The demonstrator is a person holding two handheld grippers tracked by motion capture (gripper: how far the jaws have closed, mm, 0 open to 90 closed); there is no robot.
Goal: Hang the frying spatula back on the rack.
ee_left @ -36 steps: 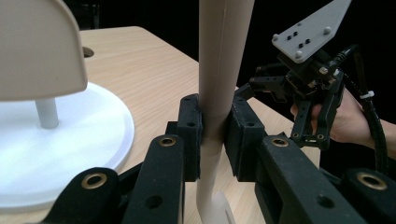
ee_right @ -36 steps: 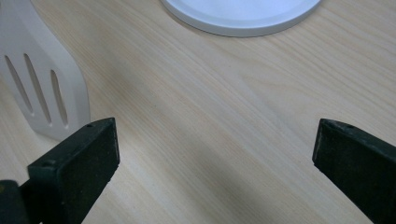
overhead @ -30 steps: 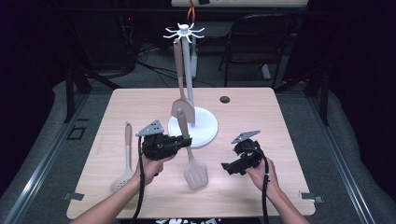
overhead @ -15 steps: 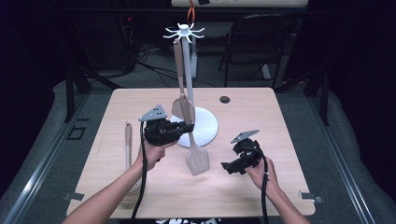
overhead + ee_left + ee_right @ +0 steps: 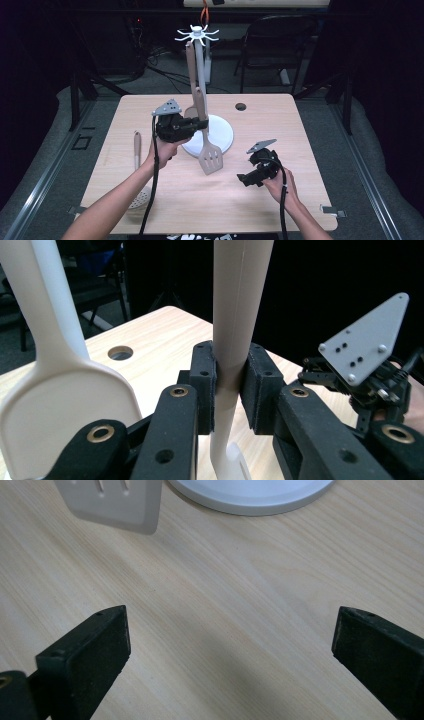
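Slotted spatula (image 5: 210, 157) hangs blade-down above the table (image 5: 310, 130), my left gripper (image 5: 192, 126) clenched on its handle; my right gripper (image 5: 250, 178) rests released. I should keep it upright — lift straight to the rack (image 5: 198, 36), past the hung spatula (image 5: 190, 70). A skimmer (image 5: 137, 165) lies aside.

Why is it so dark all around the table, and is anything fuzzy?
In the high view, light falls on the table and the room behind stays black. In the left gripper view the close spatula handle looks soft. In the right gripper view the wood grain is sharp.
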